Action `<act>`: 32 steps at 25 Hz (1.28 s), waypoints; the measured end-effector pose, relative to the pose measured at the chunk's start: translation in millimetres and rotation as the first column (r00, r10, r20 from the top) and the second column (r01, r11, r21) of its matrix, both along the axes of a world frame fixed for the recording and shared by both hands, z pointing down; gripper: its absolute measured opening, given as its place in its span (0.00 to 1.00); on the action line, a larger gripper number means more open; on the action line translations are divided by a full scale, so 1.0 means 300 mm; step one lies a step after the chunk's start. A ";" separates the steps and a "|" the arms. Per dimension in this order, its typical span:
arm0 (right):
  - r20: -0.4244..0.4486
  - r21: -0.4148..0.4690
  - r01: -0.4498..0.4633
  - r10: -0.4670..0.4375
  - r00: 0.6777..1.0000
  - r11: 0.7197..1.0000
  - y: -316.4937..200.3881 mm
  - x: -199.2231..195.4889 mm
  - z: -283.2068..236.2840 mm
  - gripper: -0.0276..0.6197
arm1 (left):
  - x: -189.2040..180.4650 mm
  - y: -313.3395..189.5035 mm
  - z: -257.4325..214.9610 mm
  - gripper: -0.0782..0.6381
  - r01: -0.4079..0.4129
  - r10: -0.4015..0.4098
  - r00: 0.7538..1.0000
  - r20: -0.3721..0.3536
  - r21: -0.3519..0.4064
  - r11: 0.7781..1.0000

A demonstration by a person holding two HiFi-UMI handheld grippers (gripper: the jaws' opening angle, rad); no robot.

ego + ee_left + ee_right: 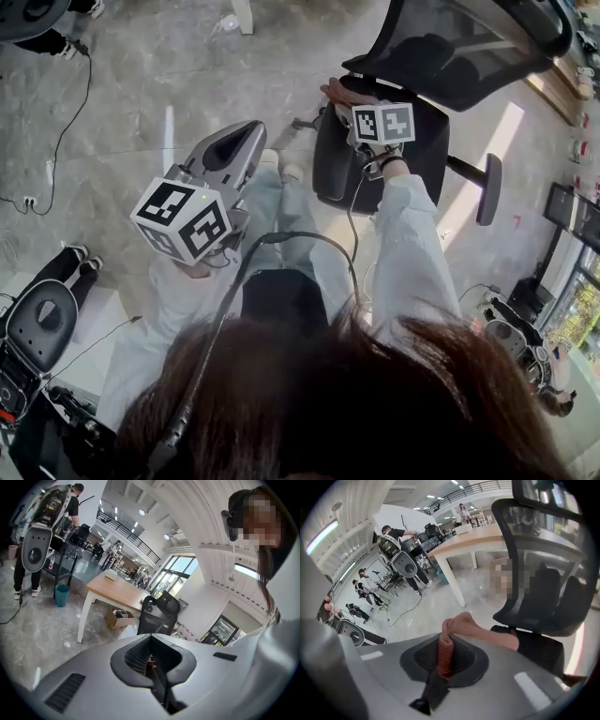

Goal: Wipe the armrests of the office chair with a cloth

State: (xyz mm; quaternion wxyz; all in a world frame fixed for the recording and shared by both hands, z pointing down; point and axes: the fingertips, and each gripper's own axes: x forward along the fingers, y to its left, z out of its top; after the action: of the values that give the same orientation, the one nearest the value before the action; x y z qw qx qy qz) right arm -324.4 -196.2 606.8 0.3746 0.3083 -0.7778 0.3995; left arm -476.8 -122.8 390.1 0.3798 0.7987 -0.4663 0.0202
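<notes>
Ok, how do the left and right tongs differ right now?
The right tongs are shut on the pink cloth, which trails out toward the office chair; the left tongs are shut on nothing. The right tongs are over the chair's seat; the left tongs sit beside the person's legs, away from it. Both are closed.

Head view: office chair (450, 56) backrest cut off at the top edge. Right gripper (358, 111) covers most of the cloth (334, 91) there.

pale sleeves (408, 244), dark hair (356, 403), black cable (281, 238), grey left gripper (249, 133), black-white marker cubes (183, 220)
</notes>
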 end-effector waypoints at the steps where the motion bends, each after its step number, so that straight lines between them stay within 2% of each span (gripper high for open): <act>1: -0.003 -0.009 -0.010 0.010 1.000 1.000 0.016 -0.002 0.013 0.08 | 0.000 0.005 0.002 0.11 0.001 -0.001 1.000 0.000 -0.001 1.000; 3: -0.001 -0.015 -0.026 0.026 1.000 1.000 0.040 0.005 0.014 0.08 | 0.003 0.014 0.004 0.11 -0.002 0.002 1.000 -0.002 -0.002 1.000; 10: 0.033 -0.093 0.033 -0.030 0.999 0.995 0.175 -0.004 -0.013 0.08 | 0.034 0.018 0.006 0.11 -0.033 0.033 0.999 -0.010 -0.008 0.999; 19: 0.131 -0.189 0.111 -0.087 0.988 0.976 0.480 -0.017 -0.063 0.08 | 0.090 0.011 0.006 0.11 -0.078 0.077 0.997 -0.007 -0.011 0.997; 32: 0.219 -0.314 0.068 0.002 0.976 0.947 0.775 -0.005 -0.090 0.08 | 0.155 0.010 -0.018 0.11 -0.140 0.140 0.990 -0.010 0.005 0.990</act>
State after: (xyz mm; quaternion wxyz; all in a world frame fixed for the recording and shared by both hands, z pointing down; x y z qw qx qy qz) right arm -325.9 36.1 579.9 0.3396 0.1852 -0.7441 0.5447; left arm -430.2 -119.6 384.7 0.3780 0.8304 -0.4071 0.0417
